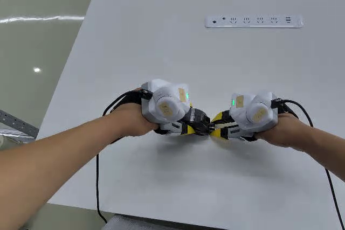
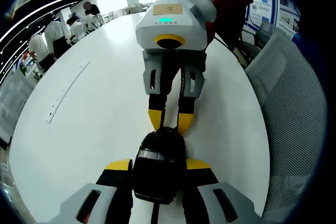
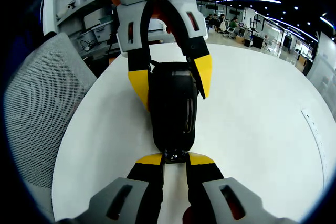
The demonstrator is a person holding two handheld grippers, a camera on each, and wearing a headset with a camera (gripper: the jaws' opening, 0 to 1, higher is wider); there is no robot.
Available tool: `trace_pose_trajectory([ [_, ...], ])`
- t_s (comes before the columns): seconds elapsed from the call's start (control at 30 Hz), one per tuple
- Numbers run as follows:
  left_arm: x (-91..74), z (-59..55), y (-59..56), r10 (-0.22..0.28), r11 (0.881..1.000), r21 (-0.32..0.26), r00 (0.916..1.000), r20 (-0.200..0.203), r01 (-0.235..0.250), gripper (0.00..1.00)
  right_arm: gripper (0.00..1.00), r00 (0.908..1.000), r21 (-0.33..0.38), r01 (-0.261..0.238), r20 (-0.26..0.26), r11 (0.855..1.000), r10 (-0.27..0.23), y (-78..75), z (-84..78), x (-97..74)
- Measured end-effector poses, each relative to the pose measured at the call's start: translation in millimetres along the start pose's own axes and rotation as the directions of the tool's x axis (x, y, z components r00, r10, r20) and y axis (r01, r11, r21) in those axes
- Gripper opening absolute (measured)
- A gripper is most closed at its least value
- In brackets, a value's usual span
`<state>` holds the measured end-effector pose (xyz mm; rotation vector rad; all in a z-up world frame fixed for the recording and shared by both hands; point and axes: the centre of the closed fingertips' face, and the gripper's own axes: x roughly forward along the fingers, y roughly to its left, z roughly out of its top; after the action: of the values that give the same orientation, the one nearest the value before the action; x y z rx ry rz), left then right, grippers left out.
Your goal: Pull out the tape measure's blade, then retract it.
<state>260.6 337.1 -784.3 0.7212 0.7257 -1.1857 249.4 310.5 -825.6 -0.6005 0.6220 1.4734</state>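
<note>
A black tape measure (image 1: 199, 120) hangs just above the white table (image 1: 161, 41), between my two grippers. My left gripper (image 1: 194, 125) is shut on its case, yellow-tipped jaws on either side of the case (image 2: 157, 169). My right gripper (image 1: 216, 127) meets it nose to nose. In the right gripper view its jaws (image 3: 175, 159) are shut on the small hook end of the blade (image 3: 175, 155) at the case's mouth. The left gripper's fingers (image 3: 137, 85) clamp the case (image 3: 170, 106) from above in that view. No length of blade shows between case and hook.
A white power strip (image 1: 254, 21) lies at the far right of the table. The table's left edge (image 1: 64, 79) drops to a glossy floor. Black cables (image 1: 98, 187) trail off both grippers. A grey mesh chair (image 2: 294, 108) stands close behind; people sit at distant desks.
</note>
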Motion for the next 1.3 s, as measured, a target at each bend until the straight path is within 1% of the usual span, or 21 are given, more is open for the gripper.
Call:
trace_pose_trajectory([
  [0.07,0.0,-0.2,0.1,-0.002,1.0,0.003,1.0,-0.005,0.002,0.32,0.13,1.0,-0.009,0.002,-0.002,1.0,-0.002,0.0,0.1,-0.2],
  [0.57,0.8,-2.0,1.0,-0.009,1.0,-0.004,0.9998,-0.019,0.009,0.31,0.12,0.9999,-0.005,0.011,0.0,1.0,-0.011,-2.2,-2.4,-3.2],
  [0.97,1.7,-2.0,1.6,-0.012,1.0,-0.003,0.9996,-0.025,0.012,0.31,0.11,0.9999,0.014,0.016,-0.001,1.0,-0.016,-2.4,-15.1,-16.1],
  [1.3,2.0,-1.6,0.6,-0.015,1.0,0.007,0.9993,-0.034,0.015,0.3,0.11,0.9999,0.028,0.012,-0.001,1.0,-0.012,1.6,-19.8,-26.6],
])
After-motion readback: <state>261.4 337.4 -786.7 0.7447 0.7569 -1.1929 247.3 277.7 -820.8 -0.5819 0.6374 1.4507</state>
